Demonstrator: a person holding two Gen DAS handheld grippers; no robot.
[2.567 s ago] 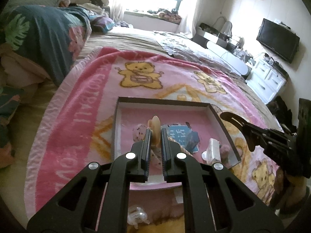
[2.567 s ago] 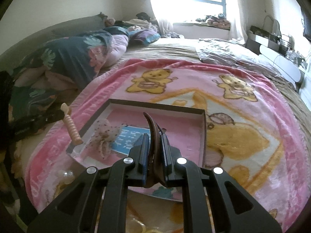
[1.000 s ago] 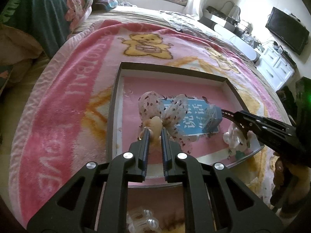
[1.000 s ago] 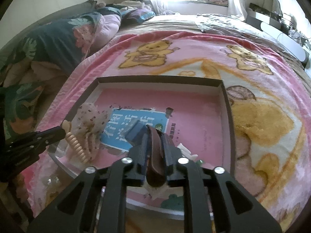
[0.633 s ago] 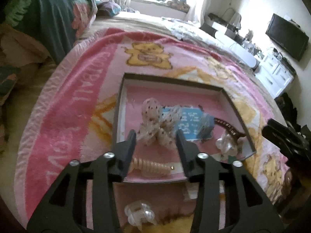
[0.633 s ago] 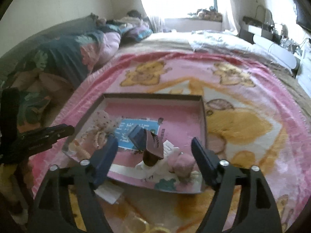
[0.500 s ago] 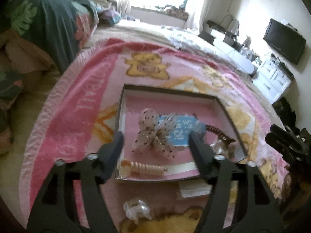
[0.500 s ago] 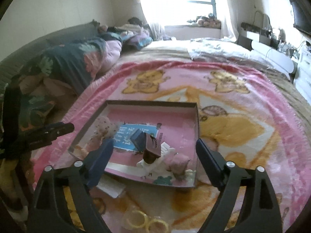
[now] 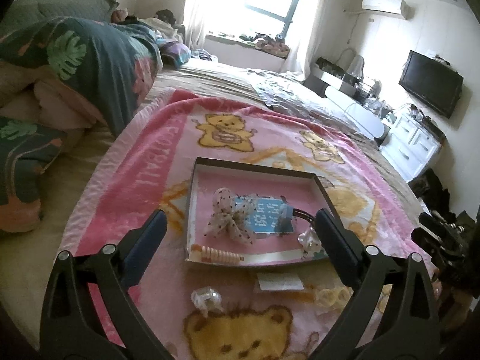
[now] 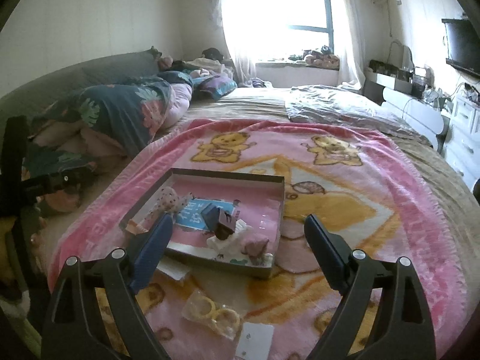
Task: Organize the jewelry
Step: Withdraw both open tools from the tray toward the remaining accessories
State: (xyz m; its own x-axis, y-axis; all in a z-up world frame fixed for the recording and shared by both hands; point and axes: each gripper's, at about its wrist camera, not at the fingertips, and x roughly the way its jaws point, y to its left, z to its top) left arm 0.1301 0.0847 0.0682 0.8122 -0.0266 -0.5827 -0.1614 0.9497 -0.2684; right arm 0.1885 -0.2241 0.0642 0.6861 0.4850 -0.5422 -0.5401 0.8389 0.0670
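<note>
A shallow dark-rimmed tray [image 9: 258,165] lies on a pink teddy-bear blanket. In it are a dotted bow [image 9: 231,216], a beige ribbed hair clip [image 9: 219,253] at the near edge, a brown claw clip [image 9: 303,214] and a blue card. My left gripper [image 9: 240,216] hovers back from the tray, its jaws opening with nothing between them. In the right wrist view the brown claw clip [image 10: 225,226] rests on a white clip [image 10: 231,244] inside the tray [image 10: 228,175]. My right gripper [image 10: 238,219] stands open and empty, above and short of it.
On the blanket in front of the tray lie a clear clip [image 9: 207,297], a white card [image 9: 280,282] and a bag of yellow rings [image 10: 213,310]. Dark leafy bedding [image 9: 90,60] is piled at the left. A white cabinet [image 9: 414,147] and a TV stand at the right.
Both grippers let go of their clips in the tray: the beige one from the left, the brown one from the right. Both opened wide and drew back and up.
</note>
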